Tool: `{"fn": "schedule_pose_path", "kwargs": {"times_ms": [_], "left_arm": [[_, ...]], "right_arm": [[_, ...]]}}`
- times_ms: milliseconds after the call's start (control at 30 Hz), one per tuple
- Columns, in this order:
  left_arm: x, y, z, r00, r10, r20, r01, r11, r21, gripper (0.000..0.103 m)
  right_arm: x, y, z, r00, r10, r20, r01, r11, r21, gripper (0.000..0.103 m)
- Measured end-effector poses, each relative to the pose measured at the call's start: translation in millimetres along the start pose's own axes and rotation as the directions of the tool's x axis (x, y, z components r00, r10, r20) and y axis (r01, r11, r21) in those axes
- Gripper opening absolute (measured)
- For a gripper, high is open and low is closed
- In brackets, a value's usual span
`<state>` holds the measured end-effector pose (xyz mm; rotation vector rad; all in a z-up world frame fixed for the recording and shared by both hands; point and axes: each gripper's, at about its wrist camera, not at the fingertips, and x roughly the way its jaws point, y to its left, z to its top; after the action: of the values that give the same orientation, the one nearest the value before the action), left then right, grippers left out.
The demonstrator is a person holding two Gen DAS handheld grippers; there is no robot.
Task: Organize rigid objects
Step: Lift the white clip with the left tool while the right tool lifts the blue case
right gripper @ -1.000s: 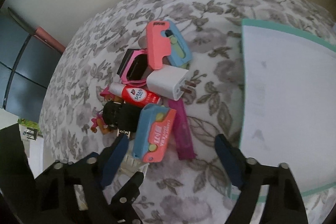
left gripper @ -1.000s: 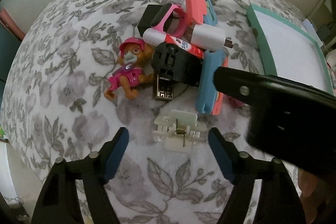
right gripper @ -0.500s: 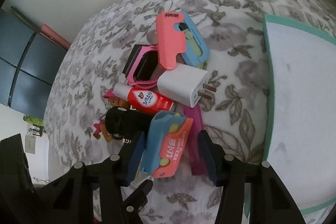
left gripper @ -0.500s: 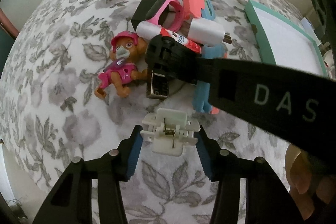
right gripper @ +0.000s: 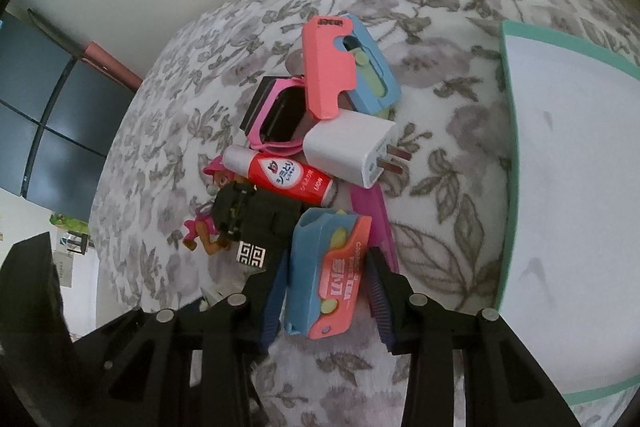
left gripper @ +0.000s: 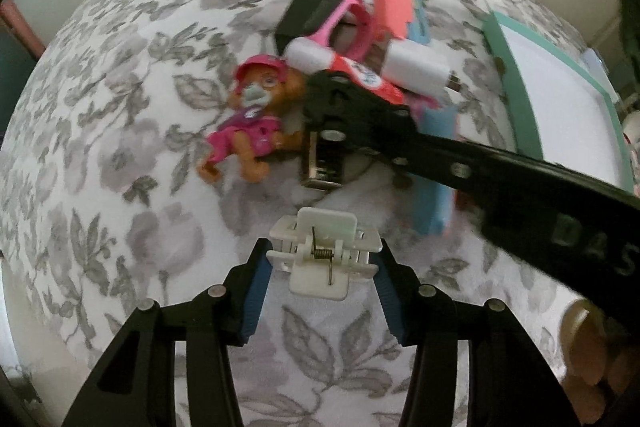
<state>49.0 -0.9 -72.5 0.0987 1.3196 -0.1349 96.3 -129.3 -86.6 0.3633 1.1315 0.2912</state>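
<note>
The left gripper [left gripper: 322, 267] has its blue pads pressed on either side of a white plastic clip [left gripper: 323, 251] with a small wire spring on top; the clip is pinched between them, just above the flowered cloth [left gripper: 120, 187] that covers the surface. The right gripper [right gripper: 326, 291] stands astride a blue and coral toy cutter [right gripper: 326, 271]; its jaws are closing, the cutter between them, and the pads look to be touching its sides or very nearly. In the left wrist view this gripper reaches in from the right as a long black arm, blurred, with part of the person's hand [left gripper: 588, 359] at the lower right.

Just beyond the right gripper lies the heap. A black block with a silver patterned end [right gripper: 256, 223] sits touching the cutter's left side, and a magenta strip [right gripper: 374, 211] runs under its right side. Behind them a red and white tube [right gripper: 280, 179] lies slantwise, a white plug adapter [right gripper: 352, 151] beside it with its prongs toward the tray. Further back are a pink watch [right gripper: 280, 125] on a black box, and a second coral and blue cutter [right gripper: 340, 67] at the far end of the pile. A toy pup in pink [left gripper: 256, 115] lies on its back at the heap's left side, next to the black block.

A white tray with a teal rim [right gripper: 506, 163] lies along the right edge of the cloth, apart from the heap.
</note>
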Motion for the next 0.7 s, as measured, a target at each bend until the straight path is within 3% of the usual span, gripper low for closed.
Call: {"fn": "schedule_pose_path", "kwargs": {"times_ms": [67, 267, 700], "left_arm": [[0, 8, 0, 1.0, 0.022, 0.0, -0.022, 0.999, -0.026, 0.052], [2, 28, 0, 0.999, 0.048, -0.009, -0.048, 0.994, -0.102, 0.052], [9, 56, -3, 0.999, 0.049, -0.022, -0.052, 0.987, -0.149, 0.052]], "right_arm": [[-4, -3, -2, 1.0, 0.005, -0.011, -0.005, 1.0, 0.006, 0.029], [-4, -5, -7, 0.999, -0.023, -0.045, 0.023, 1.0, -0.005, 0.029], [-8, 3, -15, 0.97, -0.211, -0.117, 0.199, 0.974, -0.109, 0.028]]}}
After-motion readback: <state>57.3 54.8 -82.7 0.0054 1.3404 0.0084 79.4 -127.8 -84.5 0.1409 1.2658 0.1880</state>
